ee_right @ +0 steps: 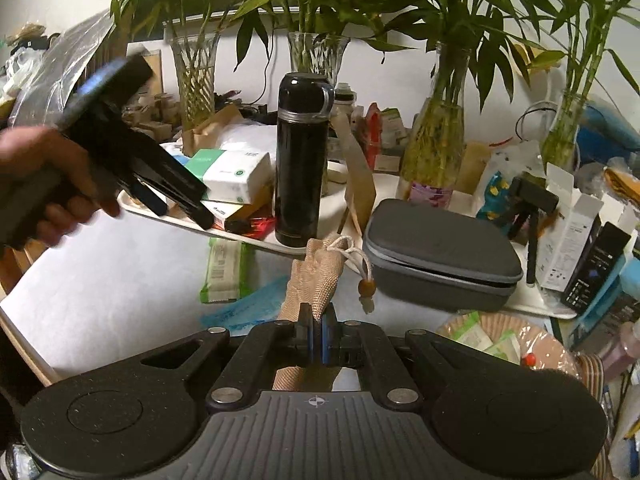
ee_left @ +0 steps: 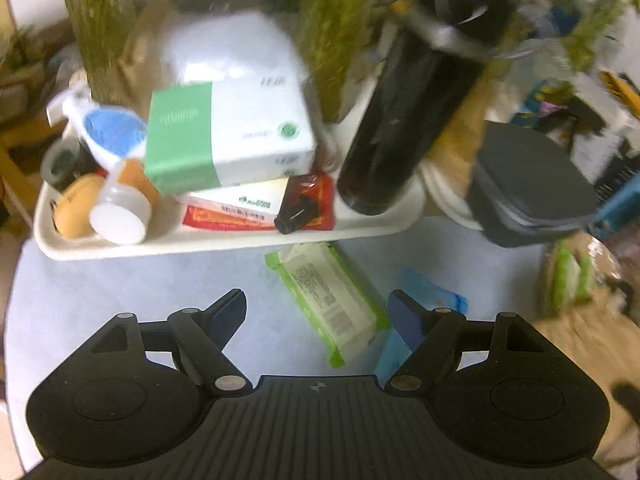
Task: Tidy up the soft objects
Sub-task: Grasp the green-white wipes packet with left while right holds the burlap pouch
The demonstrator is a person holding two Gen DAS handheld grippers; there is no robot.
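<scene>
- While the right gripper (ee_right: 319,334) stood clamped shut, its pads pinched a fold of the beige drawstring pouch (ee_right: 320,276), which rose between the fingers with its white cord and wooden bead (ee_right: 367,289) hanging off to the right
- Above the white table (ee_left: 120,300), the left gripper (ee_left: 316,316) pointed steeply down with its jaws wide apart and nothing between them — a hand (ee_right: 44,184) gripped its handle in the right wrist view
- A green-edged pack of wet wipes (ee_left: 328,304) lay flat on the table near the front edge of the white tray (ee_left: 224,242), just ahead of the left gripper's open fingers
- Partly under that pack, a blue plastic packet (ee_left: 424,292) lay on the table, its end hidden by the right-hand finger
- On the tray stood a black thermos (ee_left: 404,128) at its right end, a green-and-white tissue box (ee_left: 228,136) stacked on flatter packets in the middle, and small jars at the left end — blur hid their detail
- Off the tray's right end sat a grey zip case (ee_right: 440,256)
</scene>
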